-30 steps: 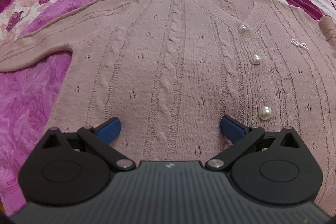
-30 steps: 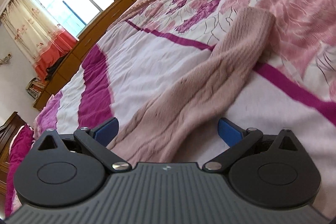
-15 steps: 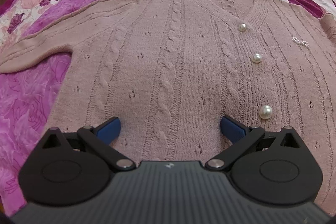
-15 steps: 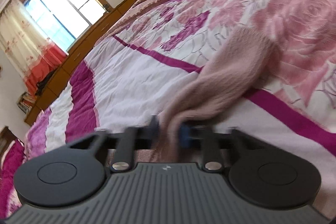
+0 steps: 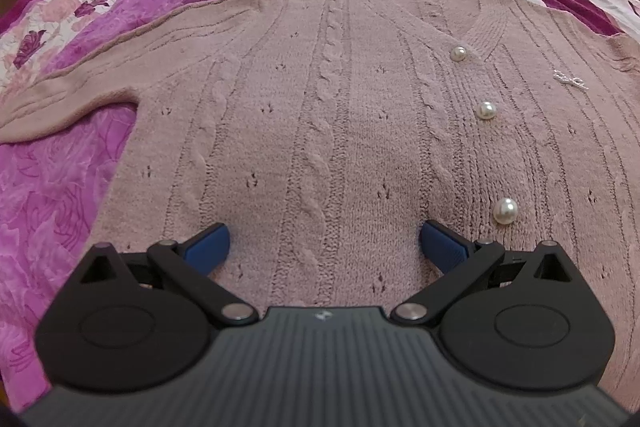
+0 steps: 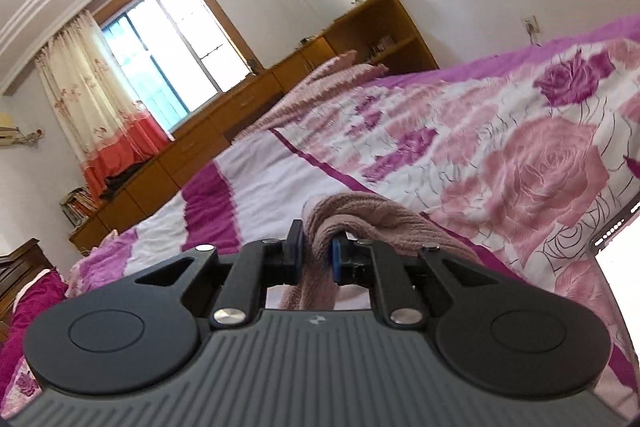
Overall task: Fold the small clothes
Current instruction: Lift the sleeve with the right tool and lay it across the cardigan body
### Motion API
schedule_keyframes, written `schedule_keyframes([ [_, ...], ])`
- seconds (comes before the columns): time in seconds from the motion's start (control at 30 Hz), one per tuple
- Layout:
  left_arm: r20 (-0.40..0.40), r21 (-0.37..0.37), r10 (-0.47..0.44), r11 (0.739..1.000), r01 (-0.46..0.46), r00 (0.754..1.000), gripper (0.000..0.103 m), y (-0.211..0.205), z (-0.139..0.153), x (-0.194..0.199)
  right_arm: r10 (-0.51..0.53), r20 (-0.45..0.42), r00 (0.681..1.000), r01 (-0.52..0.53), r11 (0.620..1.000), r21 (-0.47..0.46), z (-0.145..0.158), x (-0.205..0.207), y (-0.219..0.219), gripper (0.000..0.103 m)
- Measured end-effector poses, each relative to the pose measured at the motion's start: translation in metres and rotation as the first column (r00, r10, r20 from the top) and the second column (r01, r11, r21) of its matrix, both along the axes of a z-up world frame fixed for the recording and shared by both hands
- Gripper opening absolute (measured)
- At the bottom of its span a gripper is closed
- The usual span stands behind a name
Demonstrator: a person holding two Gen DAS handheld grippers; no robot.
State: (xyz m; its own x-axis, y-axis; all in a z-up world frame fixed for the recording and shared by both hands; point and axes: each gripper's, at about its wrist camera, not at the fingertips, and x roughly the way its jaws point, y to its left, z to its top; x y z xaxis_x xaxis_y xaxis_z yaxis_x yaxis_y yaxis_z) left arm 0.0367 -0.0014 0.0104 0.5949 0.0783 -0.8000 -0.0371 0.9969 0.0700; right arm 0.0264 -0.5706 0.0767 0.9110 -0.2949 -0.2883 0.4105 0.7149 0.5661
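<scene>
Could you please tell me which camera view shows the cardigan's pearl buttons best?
The left wrist view: three pearl buttons run down the front of the pink cardigan, which lies flat on the bedspread. The right wrist view shows no buttons, only a bunched sleeve pinched in the right gripper.

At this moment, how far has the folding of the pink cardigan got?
Barely started. The cardigan lies flat and buttoned on the bedspread, its near sleeve still spread out. The right gripper is closing on the other sleeve, lifted off the bed. The left gripper hovers open. All folds remain.
</scene>
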Motion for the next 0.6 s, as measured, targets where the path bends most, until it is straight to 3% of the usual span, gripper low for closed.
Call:
schedule_keyframes([
  [0.23,0.0,-0.026,-0.024,0.999,0.024,1.0,0.103,0.005,0.011,0.0,0.061,-0.001,0.998,-0.061,0.998,0.004,0.029,-0.006,0.04,0.014],
  [0.6,0.089,-0.034,-0.05,0.998,0.054,0.995,0.103,0.024,0.037,-0.006,0.158,-0.07,0.985,-0.16,0.987,-0.025,0.043,0.016,0.136,0.014],
])
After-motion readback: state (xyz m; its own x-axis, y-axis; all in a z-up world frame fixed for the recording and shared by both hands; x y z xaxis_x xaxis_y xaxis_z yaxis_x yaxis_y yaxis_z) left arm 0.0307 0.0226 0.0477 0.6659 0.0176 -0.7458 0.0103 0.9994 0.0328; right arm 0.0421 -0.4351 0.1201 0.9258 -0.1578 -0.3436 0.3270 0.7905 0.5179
